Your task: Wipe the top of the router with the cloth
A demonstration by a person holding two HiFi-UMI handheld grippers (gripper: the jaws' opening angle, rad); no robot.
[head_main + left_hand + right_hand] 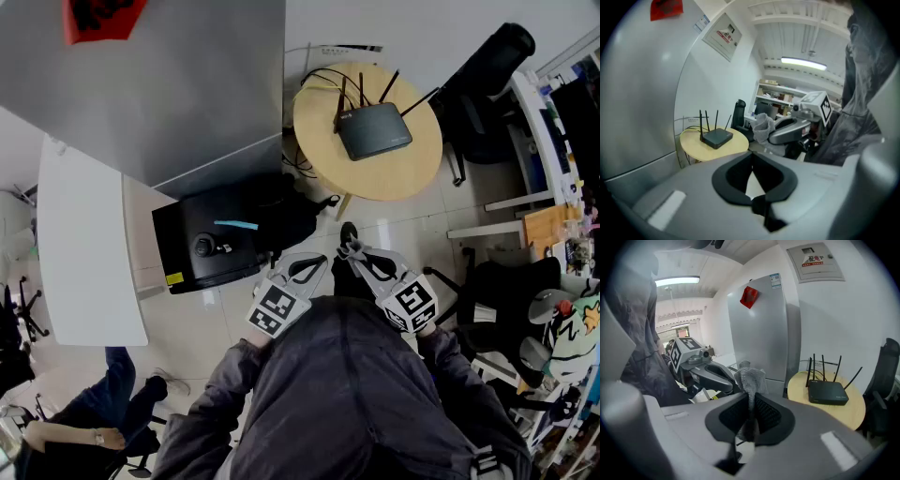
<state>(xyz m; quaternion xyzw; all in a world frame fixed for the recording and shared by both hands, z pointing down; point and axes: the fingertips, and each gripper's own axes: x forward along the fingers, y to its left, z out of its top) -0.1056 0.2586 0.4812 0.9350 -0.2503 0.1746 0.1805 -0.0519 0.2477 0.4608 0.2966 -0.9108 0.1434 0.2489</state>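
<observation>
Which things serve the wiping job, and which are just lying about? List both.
Job: router, cloth, right gripper shut on the cloth, round table under the router.
Lying about: black cabinet, office chair, refrigerator.

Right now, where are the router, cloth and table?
router [375, 131], head view, its flat top.
cloth [750, 378], right gripper view, its bunched upper end.
table [384, 178], head view, bare top near rim.

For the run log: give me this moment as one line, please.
phase: pre-wipe | right tongs: shut on cloth | left tongs: shut, empty | router: on round table, untouched
</observation>
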